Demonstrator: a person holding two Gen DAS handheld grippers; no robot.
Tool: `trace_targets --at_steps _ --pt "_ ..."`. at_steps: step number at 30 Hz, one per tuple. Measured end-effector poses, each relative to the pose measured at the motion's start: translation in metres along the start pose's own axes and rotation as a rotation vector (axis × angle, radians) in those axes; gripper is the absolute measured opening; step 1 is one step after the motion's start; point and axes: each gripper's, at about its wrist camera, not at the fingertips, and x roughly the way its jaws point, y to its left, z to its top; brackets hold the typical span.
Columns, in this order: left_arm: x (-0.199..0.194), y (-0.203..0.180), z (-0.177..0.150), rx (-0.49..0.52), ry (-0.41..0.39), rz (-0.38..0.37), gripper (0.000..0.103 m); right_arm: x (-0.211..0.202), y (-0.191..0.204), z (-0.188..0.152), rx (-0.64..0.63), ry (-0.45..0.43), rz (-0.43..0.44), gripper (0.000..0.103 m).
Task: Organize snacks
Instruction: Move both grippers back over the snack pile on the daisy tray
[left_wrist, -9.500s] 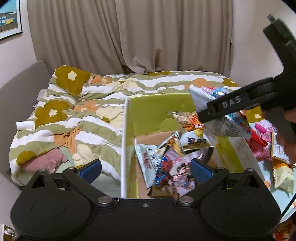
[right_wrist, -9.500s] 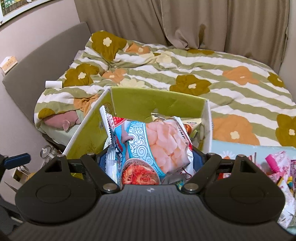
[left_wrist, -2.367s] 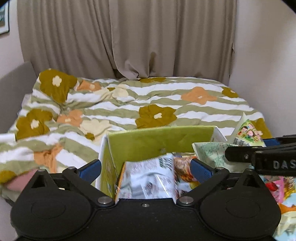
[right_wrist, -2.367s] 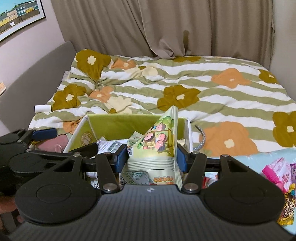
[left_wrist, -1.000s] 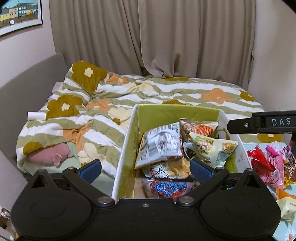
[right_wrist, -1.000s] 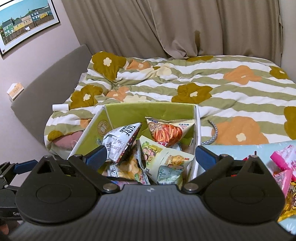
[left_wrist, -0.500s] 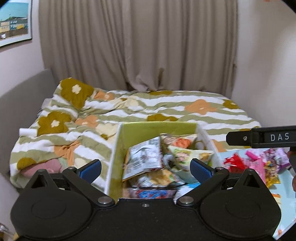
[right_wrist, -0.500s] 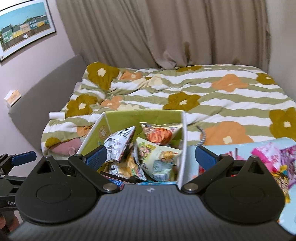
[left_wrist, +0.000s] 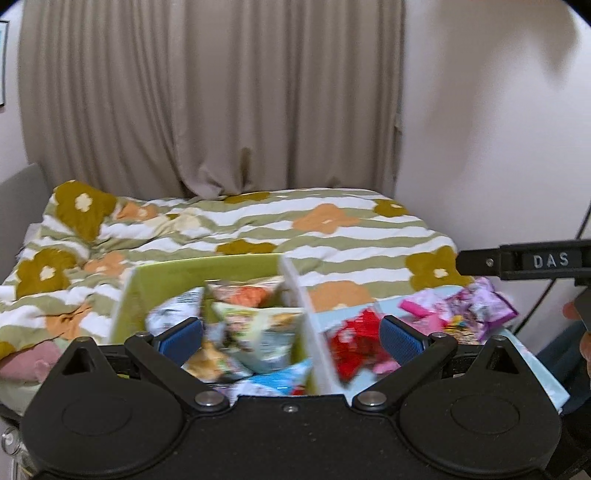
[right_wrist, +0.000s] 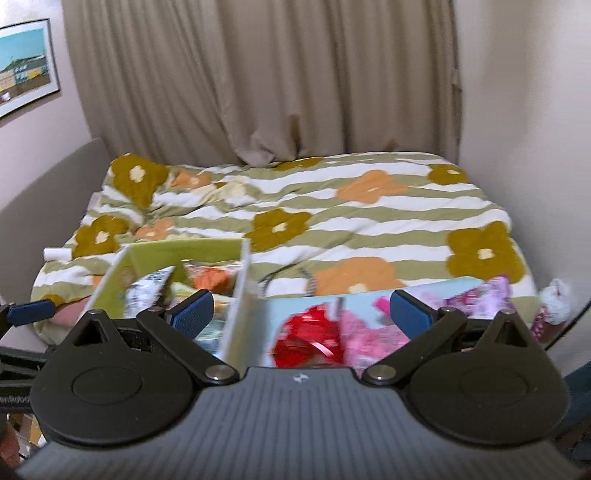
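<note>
Green box (left_wrist: 166, 275) sits at the bed's near edge, packed with snack bags (left_wrist: 255, 325), blurred so labels unreadable. Just right of it, loose snacks on a light blue table (right_wrist: 295, 306): red pack (right_wrist: 310, 332), pink packs (left_wrist: 476, 306). Left gripper (left_wrist: 291, 336) spread wide, nothing between its blue pads, over the box's right wall. Right gripper (right_wrist: 301, 308) also spread wide and empty, over the box wall and red pack. Floral duvet (right_wrist: 332, 206) and beige curtain (left_wrist: 207, 96) behind

"DAS" stands in pale letters on the right gripper (left_wrist: 524, 261); the snack packets' (left_wrist: 258, 325) print is seemingly too blurred to read.
</note>
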Motion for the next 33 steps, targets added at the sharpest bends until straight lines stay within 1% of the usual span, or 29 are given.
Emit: trace_targets --at_steps 2,4,8,10,13,17,23,27,30,33 --pt "0.006 -0.02 -0.001 -0.004 0.017 -0.013 0.103 0.0 -0.023 0.0 0.0 0.006 -0.015 0.103" --pt "0.014 -0.042 -0.001 -0.007 0.04 -0.044 0.103 0.0 -0.046 -0.001 -0.004 0.028 -0.026 0.103" --pt "0.032 -0.088 -0.004 0.022 0.076 -0.067 0.103 0.003 -0.087 -0.004 -0.006 0.057 -0.027 0.103" --pt "0.043 -0.108 -0.009 0.013 0.107 -0.091 0.103 0.009 -0.107 -0.006 -0.002 0.079 -0.021 0.103" --pt "0.059 -0.132 -0.017 -0.003 0.158 -0.126 0.103 0.015 -0.131 -0.01 -0.008 0.104 -0.01 0.103" --pt "0.079 -0.167 -0.032 0.017 0.215 -0.137 0.103 0.032 -0.156 -0.015 -0.026 0.139 0.009 0.103" --pt "0.113 -0.212 -0.063 0.098 0.3 -0.088 0.103 0.058 -0.181 -0.026 -0.048 0.192 0.046 0.103" --pt "0.13 -0.228 -0.084 0.142 0.348 -0.068 0.103 0.075 -0.19 -0.035 -0.048 0.213 0.067 0.103" --pt "0.143 -0.238 -0.095 0.186 0.368 -0.04 0.103 0.088 -0.194 -0.042 -0.054 0.229 0.08 0.103" --pt "0.151 -0.242 -0.102 0.206 0.385 -0.023 0.103 0.098 -0.194 -0.049 -0.061 0.246 0.103 0.103"
